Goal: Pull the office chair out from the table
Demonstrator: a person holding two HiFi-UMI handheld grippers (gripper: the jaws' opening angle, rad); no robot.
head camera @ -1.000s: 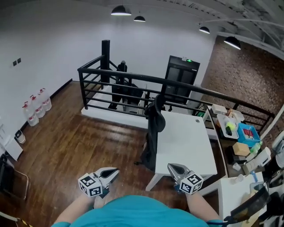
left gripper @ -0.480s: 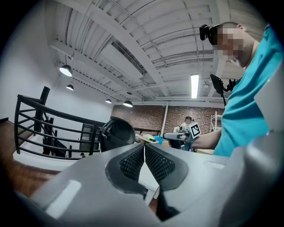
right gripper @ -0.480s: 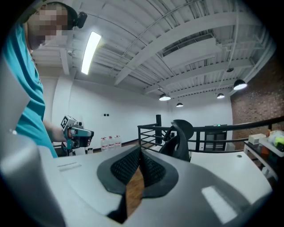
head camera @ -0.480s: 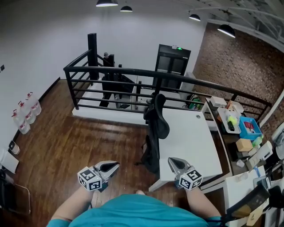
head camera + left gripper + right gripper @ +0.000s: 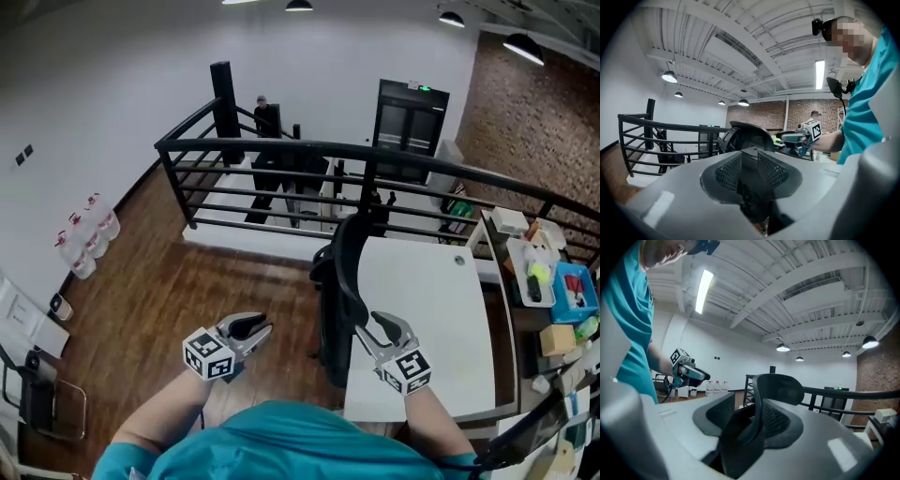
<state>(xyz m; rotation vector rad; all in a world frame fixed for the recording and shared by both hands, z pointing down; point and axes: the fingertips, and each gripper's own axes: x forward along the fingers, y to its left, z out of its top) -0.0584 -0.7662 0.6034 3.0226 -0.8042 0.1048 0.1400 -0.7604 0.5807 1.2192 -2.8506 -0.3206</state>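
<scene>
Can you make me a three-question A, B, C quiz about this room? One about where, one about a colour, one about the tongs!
1. Where is the black mesh office chair? A by the water bottles; B pushed in at the white rectangular table; C behind the railing.
2. What colour is the person's shirt? A teal; B red; C yellow.
3. The right tongs are: A clamped on the table; B shut empty; C apart.
Answers: B, it stands at the table's long side; A, teal sleeves show; C, the jaws are opening, the chair's back edge between them.
</scene>
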